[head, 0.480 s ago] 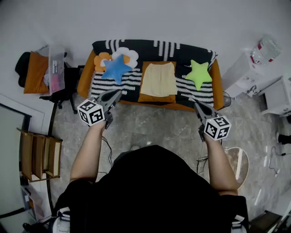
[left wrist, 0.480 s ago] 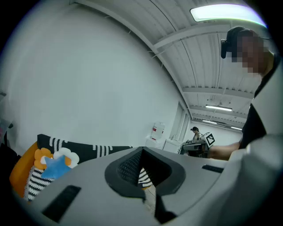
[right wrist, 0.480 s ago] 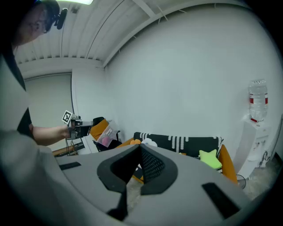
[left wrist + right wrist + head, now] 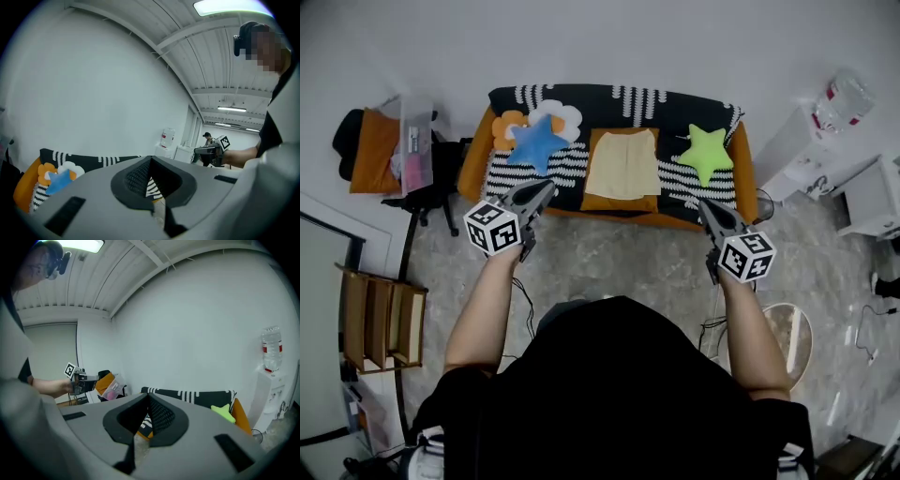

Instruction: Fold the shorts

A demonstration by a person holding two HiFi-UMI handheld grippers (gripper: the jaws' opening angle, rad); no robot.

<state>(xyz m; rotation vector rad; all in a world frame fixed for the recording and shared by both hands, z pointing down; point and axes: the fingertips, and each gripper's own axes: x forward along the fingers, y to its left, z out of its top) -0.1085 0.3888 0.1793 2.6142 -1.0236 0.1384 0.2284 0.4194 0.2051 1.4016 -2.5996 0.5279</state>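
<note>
An orange sofa (image 4: 474, 152) stands at the far wall, draped with a black-and-white patterned blanket (image 4: 609, 99). On it, pale yellow shorts (image 4: 623, 165) lie flat mid-seat. At left a blue star cushion (image 4: 534, 142) overlaps a white-and-orange flower cushion (image 4: 565, 114), and at right lies a green star cushion (image 4: 706, 153).

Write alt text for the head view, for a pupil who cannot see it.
From above, a person holds the left tool and right tool, both shut and empty, in front of a sofa. Pale yellow shorts lie flat on it between a blue star cushion and a green star cushion.
</note>
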